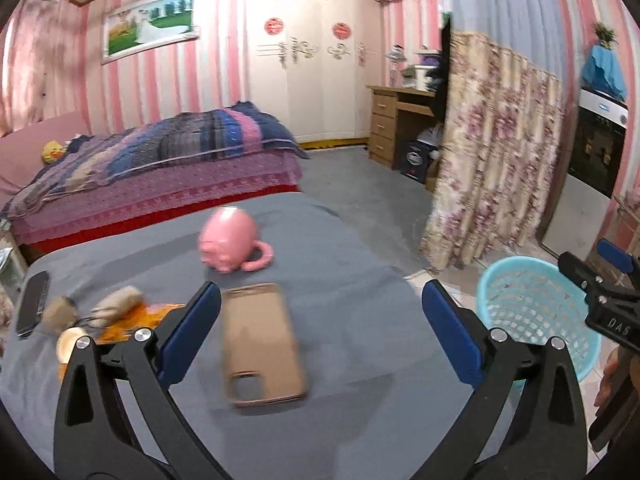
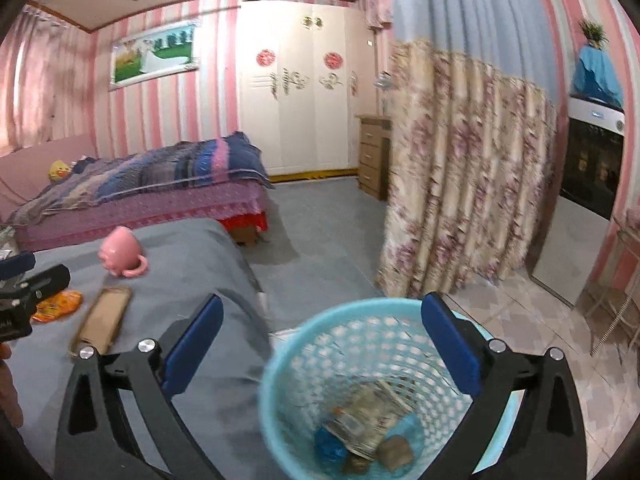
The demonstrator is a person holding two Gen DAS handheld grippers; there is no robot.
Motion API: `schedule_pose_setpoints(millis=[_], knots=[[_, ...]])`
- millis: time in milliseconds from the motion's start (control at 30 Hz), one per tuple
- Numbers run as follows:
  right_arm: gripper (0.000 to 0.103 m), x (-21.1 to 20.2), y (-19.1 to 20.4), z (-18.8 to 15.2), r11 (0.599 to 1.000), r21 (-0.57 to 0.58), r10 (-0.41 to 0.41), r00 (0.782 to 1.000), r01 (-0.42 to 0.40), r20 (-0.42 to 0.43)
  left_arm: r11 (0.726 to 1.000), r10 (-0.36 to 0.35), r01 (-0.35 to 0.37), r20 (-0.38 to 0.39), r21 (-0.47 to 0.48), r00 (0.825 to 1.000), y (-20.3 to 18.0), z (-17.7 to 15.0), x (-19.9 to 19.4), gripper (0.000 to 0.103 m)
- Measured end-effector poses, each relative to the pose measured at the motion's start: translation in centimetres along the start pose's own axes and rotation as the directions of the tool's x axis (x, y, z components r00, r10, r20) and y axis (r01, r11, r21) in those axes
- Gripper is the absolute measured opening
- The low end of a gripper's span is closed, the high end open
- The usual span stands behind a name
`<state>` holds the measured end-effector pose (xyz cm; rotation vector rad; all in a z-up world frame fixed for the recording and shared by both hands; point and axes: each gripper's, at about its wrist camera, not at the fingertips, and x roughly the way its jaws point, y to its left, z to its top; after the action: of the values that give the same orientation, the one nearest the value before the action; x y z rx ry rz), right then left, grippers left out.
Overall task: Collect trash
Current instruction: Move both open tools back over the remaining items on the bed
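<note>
Trash sits at the bottom of the turquoise basket (image 2: 372,364), low centre of your right wrist view: a crumpled silvery wrapper (image 2: 370,412), a blue scrap (image 2: 329,446) and a dull brown lump (image 2: 395,451). The basket is round plastic with a lattice wall and a smooth rim. Your right gripper (image 2: 322,346) hangs over it with its blue-padded fingers spread wide and nothing between them.

More trash lies on the grey cloth surface (image 1: 340,240), lower left of your left wrist view: a crinkled orange wrapper (image 1: 132,318) with two blurred beige wads (image 1: 116,306) on it, just beside a black phone (image 1: 34,302). Your left gripper (image 1: 320,330) is also spread wide and empty, its fingers either side of a flat tan phone case (image 1: 262,342) with rounded corners. Beyond the case, a glossy pink pig-faced mug (image 1: 230,244) lies tipped over, handle to the right.
</note>
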<state>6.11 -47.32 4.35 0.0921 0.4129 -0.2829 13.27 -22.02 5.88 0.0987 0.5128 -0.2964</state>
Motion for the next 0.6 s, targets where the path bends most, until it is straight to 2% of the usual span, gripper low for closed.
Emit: schedule_pose_setpoints(millis=[133,267,367,600], knots=[[0.097,-0.2,3.5,0.5,0.998,-0.026,0.055,0.998,-0.055,0.013,0.997,0.070,-0.070,0.002,-0.039,0.998,4.8,-0.5,-1.1,0.097],[0.097,-0.5,7.8,0.7,0.992,-0.059,0.117,0.993,-0.115,0.025,0.985,0.160,-0.161,-0.006,-0.056,0.987,10.2,-1.5,-2.5,0.097],[0.097,-0.6,10.7,0.7,0.984,-0.063,0.171,0.985,-0.169,0.027,0.971,0.228,-0.229,-0.009,-0.071,0.974,14.0,-2.3,-3.4,0.097],[0.097,-0.2,17.6,0.4,0.959,-0.106,0.265,0.964,-0.262,0.019,0.930,0.326,-0.331,-0.059,-0.159,0.944,21.8,-4.7,-4.6,0.097]])
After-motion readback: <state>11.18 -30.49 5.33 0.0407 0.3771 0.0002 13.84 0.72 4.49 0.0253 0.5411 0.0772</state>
